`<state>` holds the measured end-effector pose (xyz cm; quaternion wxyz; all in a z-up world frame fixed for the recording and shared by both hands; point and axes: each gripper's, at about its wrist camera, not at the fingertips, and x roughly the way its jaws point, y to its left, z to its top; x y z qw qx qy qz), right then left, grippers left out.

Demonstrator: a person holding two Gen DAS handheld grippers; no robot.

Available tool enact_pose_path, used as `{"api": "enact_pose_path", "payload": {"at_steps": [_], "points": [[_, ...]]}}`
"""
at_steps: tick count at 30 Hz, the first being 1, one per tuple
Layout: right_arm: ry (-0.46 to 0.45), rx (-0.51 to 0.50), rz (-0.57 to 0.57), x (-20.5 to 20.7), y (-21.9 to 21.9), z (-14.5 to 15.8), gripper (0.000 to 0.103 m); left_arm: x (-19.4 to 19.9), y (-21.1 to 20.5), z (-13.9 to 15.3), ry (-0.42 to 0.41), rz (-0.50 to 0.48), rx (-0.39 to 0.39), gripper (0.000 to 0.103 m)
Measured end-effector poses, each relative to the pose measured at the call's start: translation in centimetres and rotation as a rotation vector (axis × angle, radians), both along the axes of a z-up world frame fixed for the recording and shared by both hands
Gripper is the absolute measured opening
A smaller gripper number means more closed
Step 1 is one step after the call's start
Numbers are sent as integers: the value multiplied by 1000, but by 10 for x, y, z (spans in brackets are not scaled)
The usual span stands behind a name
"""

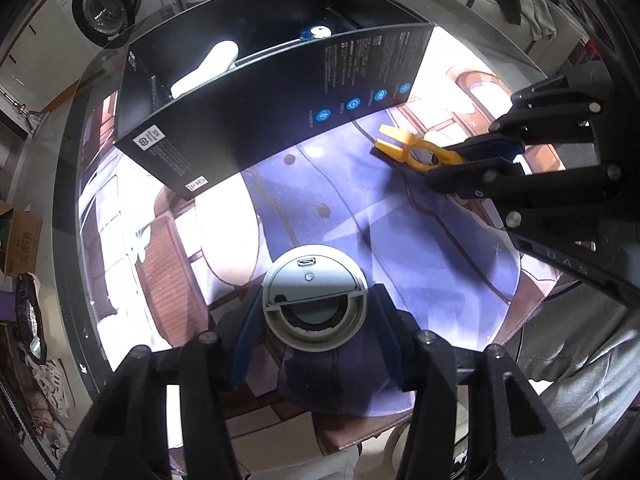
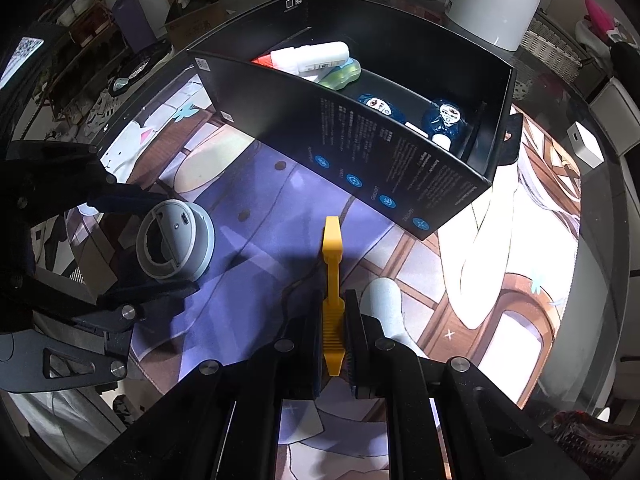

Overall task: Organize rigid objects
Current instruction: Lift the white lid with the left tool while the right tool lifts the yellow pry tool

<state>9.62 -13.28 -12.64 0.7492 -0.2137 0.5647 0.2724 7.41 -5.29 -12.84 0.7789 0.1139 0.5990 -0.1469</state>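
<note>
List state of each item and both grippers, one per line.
Yellow clip: pinched by its handle, jaw end pointing to the box.
Right gripper: shut on the clip.
Grey puck: on the mat, between the left fingers, no clear pad contact.
Left gripper: open around the puck.
Black box: open-topped, items inside.
White tube: lying in the box.

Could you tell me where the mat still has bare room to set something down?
The widest free patch is the purple stretch of mat between the grey round device, the yellow clip and the black box. The box interior is crowded with bottles and blue figures.
</note>
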Motion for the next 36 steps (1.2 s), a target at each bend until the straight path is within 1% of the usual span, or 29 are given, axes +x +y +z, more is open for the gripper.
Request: {"api": "enact_pose_path", "payload": {"at_steps": [3,7,13,16,18,21,23,26,29,33,36], "points": [[-3,0,6,-2,2,0,9,0,-2,5,-41,-6,29,51],[-14,4,9,-4,3,3,9,0,-2,14,-66,7,1,51],[-66,44,16,-10,2,18,9,-3,0,37,-155,-2,-41,51],[-126,77,36,-15,5,31,9,-8,-3,48,-235,-14,-41,51],[-165,98,29,-18,5,38,9,-11,-5,57,-282,-18,-51,51],[-221,165,16,-18,4,56,9,-17,0,76,-369,-11,-85,51],[-274,221,5,-21,1,71,9,-20,6,89,-434,0,-112,51],[-355,291,-26,-23,-3,93,9,-29,13,108,-535,34,-150,51],[-440,371,-52,-30,-10,113,9,-32,22,121,-607,78,-193,51],[-531,413,-60,-35,-13,126,9,-34,36,134,-700,140,-235,51],[-624,432,-89,-41,-16,135,9,-39,44,142,-776,191,-242,51]]}}
